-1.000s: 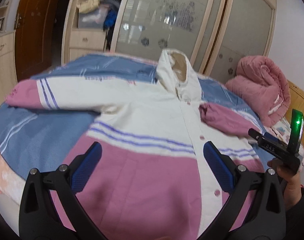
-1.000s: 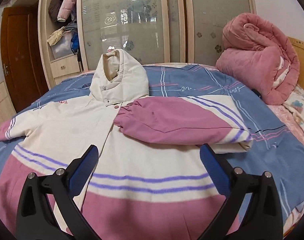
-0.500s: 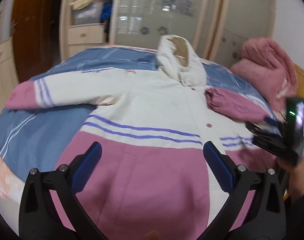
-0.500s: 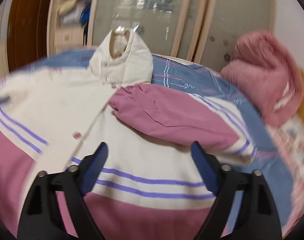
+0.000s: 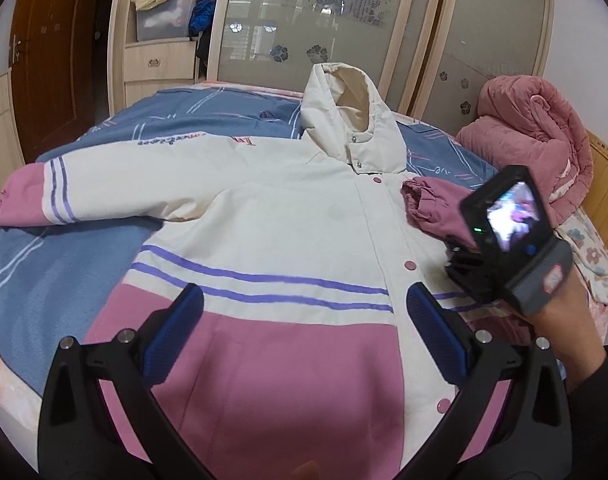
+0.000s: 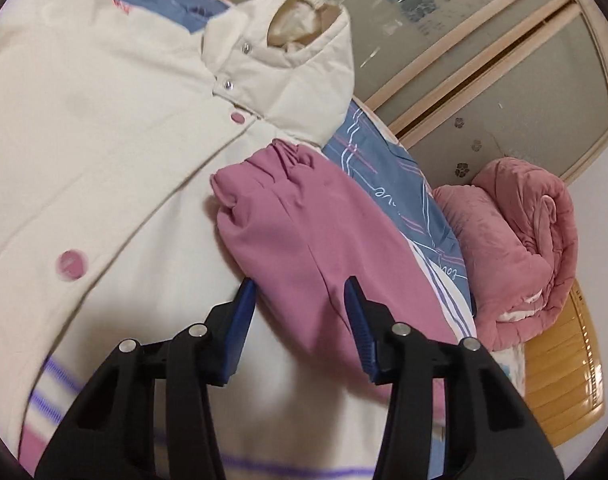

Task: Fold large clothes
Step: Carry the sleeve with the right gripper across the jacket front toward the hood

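A cream and pink hooded jacket (image 5: pixel 295 216) lies face up on the bed, its hood (image 5: pixel 348 120) toward the wardrobe. Its left sleeve (image 5: pixel 83 192) stretches out to the left. Its right sleeve (image 6: pixel 304 240) is folded inward over the chest, pink cuff near the snaps. My left gripper (image 5: pixel 299 324) is open and empty above the pink hem. My right gripper (image 6: pixel 299 296) is open, its jaws on either side of the folded sleeve, close above it. The right gripper's body also shows in the left wrist view (image 5: pixel 508 236).
The bed carries a blue striped cover (image 5: pixel 43 264). A rolled pink quilt (image 6: pixel 520 248) lies at the right by the wooden headboard (image 6: pixel 564 380). Sliding wardrobe doors (image 5: pixel 324 20) and open shelves with clothes (image 5: pixel 167 4) stand behind the bed.
My right gripper has moved down and in toward the folded pink sleeve, tilted, and narrowed its opening. My left gripper has stayed over the hem, still wide open.
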The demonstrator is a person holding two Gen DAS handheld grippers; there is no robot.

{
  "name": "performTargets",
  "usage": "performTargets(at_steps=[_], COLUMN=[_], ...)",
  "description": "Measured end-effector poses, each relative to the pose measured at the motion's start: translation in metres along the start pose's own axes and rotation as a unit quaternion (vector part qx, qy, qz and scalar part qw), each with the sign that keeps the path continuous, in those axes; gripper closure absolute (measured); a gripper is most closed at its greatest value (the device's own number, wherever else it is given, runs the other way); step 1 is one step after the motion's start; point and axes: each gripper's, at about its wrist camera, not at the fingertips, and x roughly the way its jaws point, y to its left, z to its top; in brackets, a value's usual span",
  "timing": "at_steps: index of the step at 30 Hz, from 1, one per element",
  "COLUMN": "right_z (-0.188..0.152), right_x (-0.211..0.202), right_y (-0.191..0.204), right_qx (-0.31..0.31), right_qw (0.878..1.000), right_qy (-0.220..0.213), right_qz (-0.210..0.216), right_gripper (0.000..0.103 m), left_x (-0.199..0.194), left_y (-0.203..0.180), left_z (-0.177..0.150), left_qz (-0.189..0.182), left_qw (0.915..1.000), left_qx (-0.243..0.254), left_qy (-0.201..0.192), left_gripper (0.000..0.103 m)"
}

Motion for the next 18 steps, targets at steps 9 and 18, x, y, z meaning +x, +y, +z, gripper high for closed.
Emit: performTargets(at_steps=[9,18], right_z=[0.013,0.06], right_x=[0.012,-0.053], right_y=[0.005,0.051], right_qx=[0.026,0.014], right_qw=[0.999,0.992], right_qy=[-0.024,-0.121], right_qz=[-0.03,0.023], right_gripper=[0.098,0.098], left_x=[0.005,-0.013], left_y=[0.008,0.018], left_z=[-0.001,0.0], left_qz=[-0.001,0.002], left_qw=[0.9999,0.9999], left_qx=[-0.007,-0.007], left_qy=[0.012,-0.009], left_gripper=[0.002,0.002])
